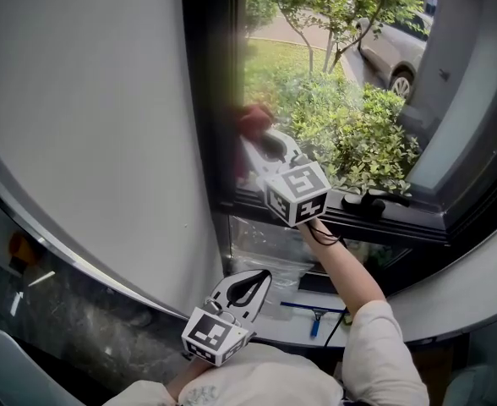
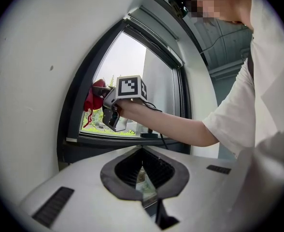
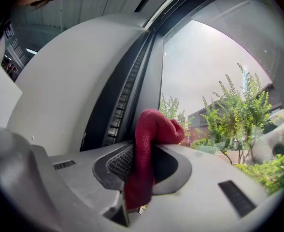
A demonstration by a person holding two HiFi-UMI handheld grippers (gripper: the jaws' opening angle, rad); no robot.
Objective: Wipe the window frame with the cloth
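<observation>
While the right hand-held gripper point(image 3: 141, 164) clamps the red cloth point(image 3: 151, 129), its bunched end projects ahead, apparently against the dark upright window frame point(image 3: 125, 93), whose long axis runs vertically; the left hand-held gripper point(image 2: 143, 174), jaws together and empty, hangs well back.

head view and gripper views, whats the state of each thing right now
red cloth, bunched, hanging through the claw
right gripper, claw shut on red cloth, raised at the window frame
left gripper, claw shut, empty, held low
window frame, cannot tell if cloth touches it
blue squeegee, lying flat, unused
</observation>
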